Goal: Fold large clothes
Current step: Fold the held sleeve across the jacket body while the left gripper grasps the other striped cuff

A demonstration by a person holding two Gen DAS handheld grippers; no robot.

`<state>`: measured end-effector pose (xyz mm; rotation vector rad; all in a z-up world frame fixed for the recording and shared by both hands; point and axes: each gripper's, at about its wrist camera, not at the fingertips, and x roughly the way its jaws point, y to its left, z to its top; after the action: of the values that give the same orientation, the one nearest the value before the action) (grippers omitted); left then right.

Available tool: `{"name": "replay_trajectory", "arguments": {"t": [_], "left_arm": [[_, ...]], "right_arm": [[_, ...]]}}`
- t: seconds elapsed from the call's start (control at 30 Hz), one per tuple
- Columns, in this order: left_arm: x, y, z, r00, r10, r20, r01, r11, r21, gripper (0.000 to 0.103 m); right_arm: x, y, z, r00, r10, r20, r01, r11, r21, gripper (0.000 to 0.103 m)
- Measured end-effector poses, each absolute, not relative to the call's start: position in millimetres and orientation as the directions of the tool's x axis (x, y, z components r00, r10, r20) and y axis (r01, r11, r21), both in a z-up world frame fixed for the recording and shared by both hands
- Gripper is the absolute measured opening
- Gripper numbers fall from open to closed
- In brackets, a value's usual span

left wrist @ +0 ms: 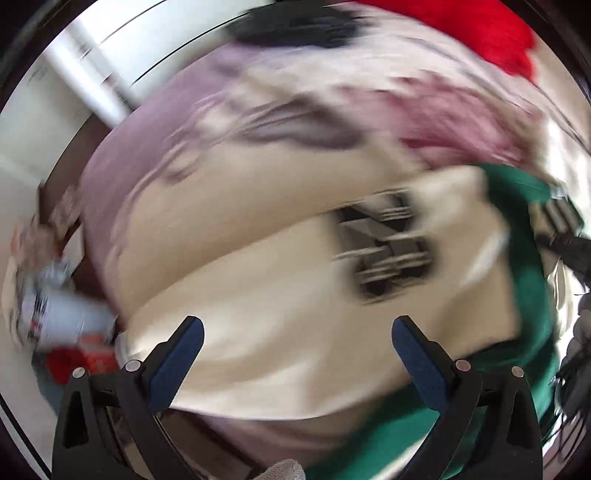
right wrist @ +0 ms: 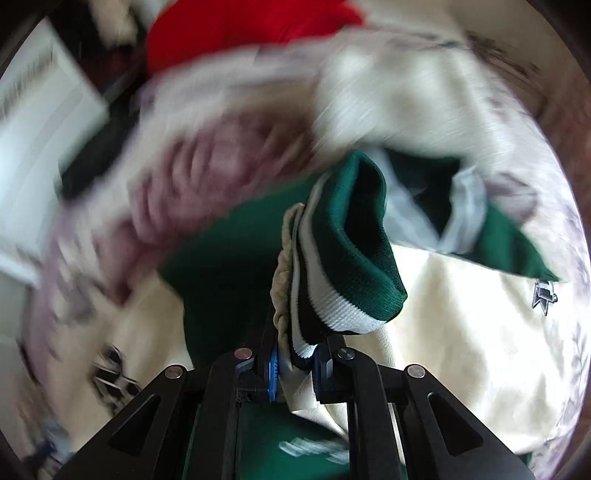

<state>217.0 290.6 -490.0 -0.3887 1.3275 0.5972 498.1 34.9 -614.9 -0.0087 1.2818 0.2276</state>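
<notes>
A cream and green jacket (left wrist: 280, 332) lies spread below me, blurred by motion, with a dark printed logo (left wrist: 388, 251) on its cream back. My left gripper (left wrist: 295, 332) hangs open above the cream cloth, nothing between its blue pads. In the right wrist view the jacket's green ribbed cuff (right wrist: 347, 258) with white stripes sticks up out of my right gripper (right wrist: 295, 365), whose jaws are shut on it. Cream fabric (right wrist: 461, 317) and a green collar flap (right wrist: 517, 254) lie beyond.
A pink and white patterned bedcover (left wrist: 155, 155) lies under the jacket. A red garment (left wrist: 480, 33) and a dark one (left wrist: 295, 26) sit at the far side. Small cluttered items (left wrist: 55, 306) lie off the bed's left edge, beside a white wall (left wrist: 48, 122).
</notes>
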Motion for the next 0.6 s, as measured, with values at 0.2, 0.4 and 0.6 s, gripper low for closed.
{"name": "replay_trajectory", "arguments": {"t": [0.2, 0.4, 0.6], "left_arm": [[100.2, 367.5, -519.0, 0.045, 0.055, -0.997, -0.773, 0.635, 0.0, 0.103], [39.0, 389.8, -607.7, 0.312, -0.319, -0.895, -0.901, 0.198, -0.385, 0.1], [51.6, 408.9, -625.9, 0.369, -0.171, -0.914, -0.924, 0.04, -0.38, 0.016]], "right_arm": [[462.2, 60.3, -639.8, 0.101, 0.181, -0.978, -0.255, 0.955, 0.151, 0.07], [419.9, 25.1, -581.5, 0.149, 0.187, -0.971, -0.28, 0.95, 0.14, 0.082], [419.8, -37.5, -574.9, 0.113, 0.127, -0.985, -0.161, 0.981, 0.108, 0.083]]}}
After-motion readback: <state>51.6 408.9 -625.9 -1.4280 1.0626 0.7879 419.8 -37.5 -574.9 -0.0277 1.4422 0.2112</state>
